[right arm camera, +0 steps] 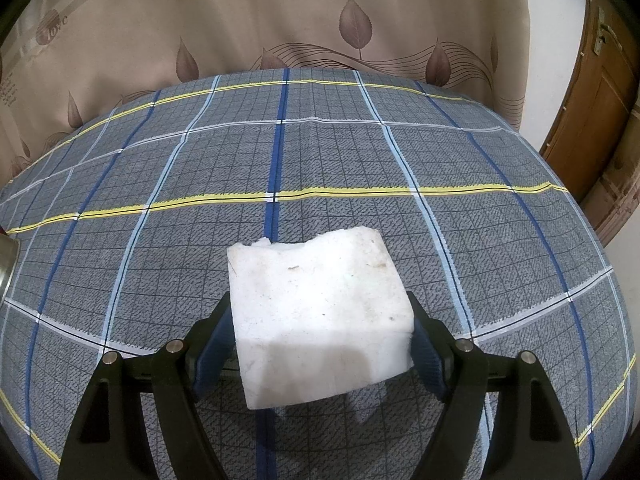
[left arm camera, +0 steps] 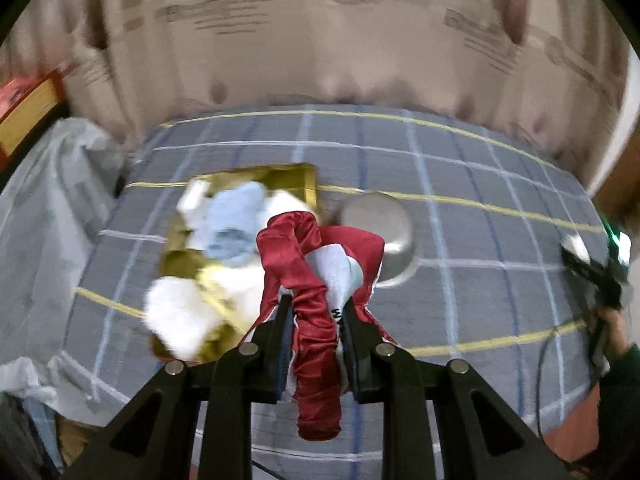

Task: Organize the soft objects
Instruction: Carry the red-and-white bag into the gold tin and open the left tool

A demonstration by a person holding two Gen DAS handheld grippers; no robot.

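My left gripper (left arm camera: pixel 316 304) is shut on a red satin and white cloth bundle (left arm camera: pixel 316 264) and carries it above the checked tablecloth (left arm camera: pixel 480 240), just right of a gold box (left arm camera: pixel 296 180). The box holds a light blue soft toy (left arm camera: pixel 236 224) and white fluffy pieces (left arm camera: pixel 180 316); this view is blurred. In the right wrist view my right gripper (right arm camera: pixel 322 312) is shut on a white foam block (right arm camera: pixel 316 312), lifted a little above the cloth, with its shadow beneath. The other gripper (left arm camera: pixel 592 268) and a hand show at the left view's right edge.
A round steel dish (left arm camera: pixel 384 232) lies just right of the gold box; its rim (right arm camera: pixel 6 264) shows at the right view's left edge. Crumpled pale plastic (left arm camera: pixel 52 208) lies left of the table. A beige leaf curtain (right arm camera: pixel 320 20) hangs behind; a wooden door (right arm camera: pixel 600 100) stands right.
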